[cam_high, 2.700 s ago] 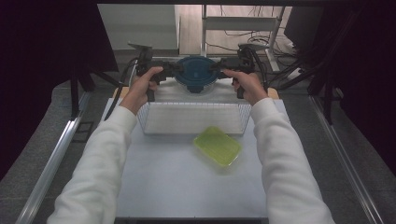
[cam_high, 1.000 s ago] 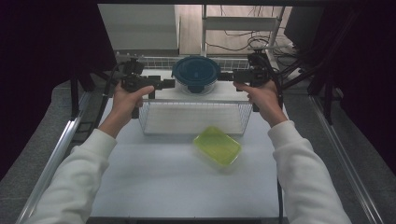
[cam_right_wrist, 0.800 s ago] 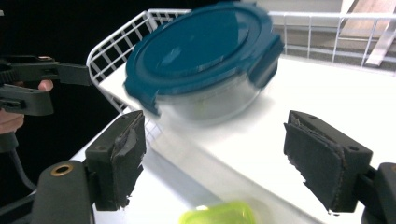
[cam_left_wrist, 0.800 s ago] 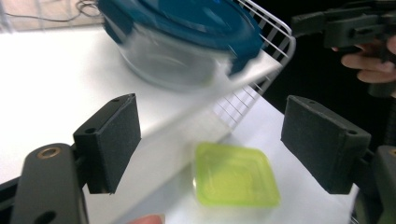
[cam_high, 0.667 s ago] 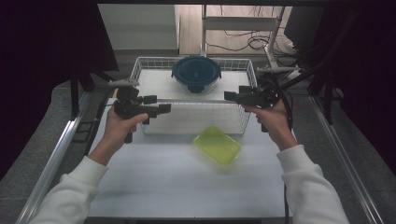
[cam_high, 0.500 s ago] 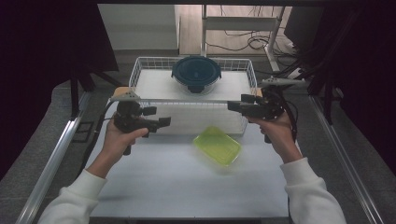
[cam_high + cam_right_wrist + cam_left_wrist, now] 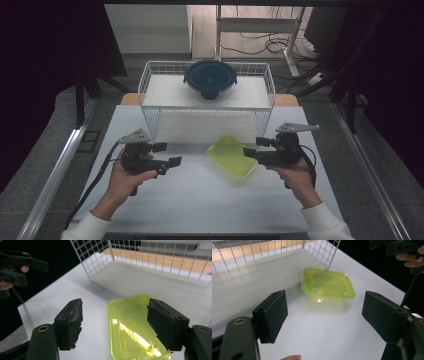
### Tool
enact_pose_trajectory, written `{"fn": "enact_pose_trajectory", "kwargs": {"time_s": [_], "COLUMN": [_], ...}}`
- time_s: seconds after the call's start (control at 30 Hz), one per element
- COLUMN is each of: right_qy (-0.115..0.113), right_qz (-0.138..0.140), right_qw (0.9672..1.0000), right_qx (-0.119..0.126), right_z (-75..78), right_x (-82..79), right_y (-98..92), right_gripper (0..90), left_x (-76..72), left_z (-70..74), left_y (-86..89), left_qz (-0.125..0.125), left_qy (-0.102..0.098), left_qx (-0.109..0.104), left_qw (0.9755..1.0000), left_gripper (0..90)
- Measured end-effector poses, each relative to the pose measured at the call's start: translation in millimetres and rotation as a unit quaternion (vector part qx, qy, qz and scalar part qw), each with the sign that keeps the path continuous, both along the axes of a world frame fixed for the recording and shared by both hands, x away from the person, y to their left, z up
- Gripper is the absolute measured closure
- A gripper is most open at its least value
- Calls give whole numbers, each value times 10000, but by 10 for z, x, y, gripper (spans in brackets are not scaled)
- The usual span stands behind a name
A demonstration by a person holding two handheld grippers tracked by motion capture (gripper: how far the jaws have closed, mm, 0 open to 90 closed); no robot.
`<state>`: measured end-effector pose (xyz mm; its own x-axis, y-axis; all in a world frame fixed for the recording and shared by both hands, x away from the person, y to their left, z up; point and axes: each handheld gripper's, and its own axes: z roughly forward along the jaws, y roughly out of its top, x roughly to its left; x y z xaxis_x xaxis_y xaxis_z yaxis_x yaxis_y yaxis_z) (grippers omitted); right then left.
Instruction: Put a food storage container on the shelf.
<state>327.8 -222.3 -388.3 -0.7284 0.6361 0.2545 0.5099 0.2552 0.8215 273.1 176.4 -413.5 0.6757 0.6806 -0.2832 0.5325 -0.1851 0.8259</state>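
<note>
Glossy rectangular green plastic container [image 7: 230, 156] on smooth table [image 7: 200, 200].

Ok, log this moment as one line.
left gripper: open, empty | right gripper: open, closing, at green-lidded container | dark-lidded bowl: on wire rack

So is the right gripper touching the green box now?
Apart. In the right gripper view, the right gripper has open jaws above the green box, and white table shows between the left pad and box.
</note>
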Motion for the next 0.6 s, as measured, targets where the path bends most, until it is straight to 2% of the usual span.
{"fn": "enact_pose_trajectory", "kwargs": {"time_s": [0.1, 0.23, 0.37, 0.5, 0.6], "right_qy": [60, 61, 68, 274, 328], "right_qz": [13, 8, -26, -7, 14], "right_qw": [9999, 9998, 9992, 9983, 9978], "right_qx": [-97, -206, -394, -523, -584], "right_z": [-70, -143, -274, -443, -510], "right_x": [-68, -166, -243, -281, -281], "right_y": [-10, -27, -34, -15, 1], "right_gripper": [282, 284, 286, 286, 286], "left_x": [-60, -115, -181, -253, -271], "left_z": [-98, -202, -306, -396, -444], "left_y": [-3, 10, 35, 49, 42], "left_qz": [16, -2, 59, 91, 70], "left_qy": [87, 196, 191, 198, 224], "left_qx": [108, 146, 287, 373, 460], "left_qw": [9999, 9997, 9994, 9991, 9987], "left_gripper": [199, 197, 199, 200, 200]}}
